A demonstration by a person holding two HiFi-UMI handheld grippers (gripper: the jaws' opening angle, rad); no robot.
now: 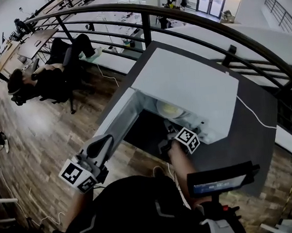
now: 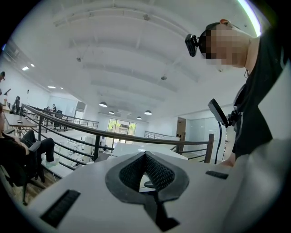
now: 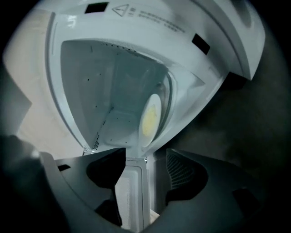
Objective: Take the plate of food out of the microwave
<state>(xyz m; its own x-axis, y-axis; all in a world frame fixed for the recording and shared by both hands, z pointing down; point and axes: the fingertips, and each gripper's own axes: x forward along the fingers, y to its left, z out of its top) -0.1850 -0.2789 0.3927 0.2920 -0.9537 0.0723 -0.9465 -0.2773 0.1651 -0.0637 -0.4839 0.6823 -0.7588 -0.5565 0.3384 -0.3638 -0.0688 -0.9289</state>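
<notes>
A white microwave (image 1: 189, 87) stands on a dark table (image 1: 260, 144) with its door (image 1: 116, 117) swung open to the left. Inside it lies a pale plate of yellowish food (image 1: 169, 109), which the right gripper view shows tilted in the cavity as the plate (image 3: 150, 119). My right gripper (image 1: 177, 135) hovers just in front of the opening. The right gripper (image 3: 145, 159) is open, and the door's hinge edge (image 3: 135, 195) shows between its jaws, untouched. My left gripper (image 1: 103, 142) is held off to the left beside the door. The left gripper (image 2: 145, 157) is shut and empty.
A dark curved railing (image 1: 193, 15) runs behind the table, with desks and seated people (image 1: 41, 77) on the floor below. A white cable (image 1: 252, 115) trails off the microwave's right side. A phone (image 1: 220, 179) is mounted at my chest.
</notes>
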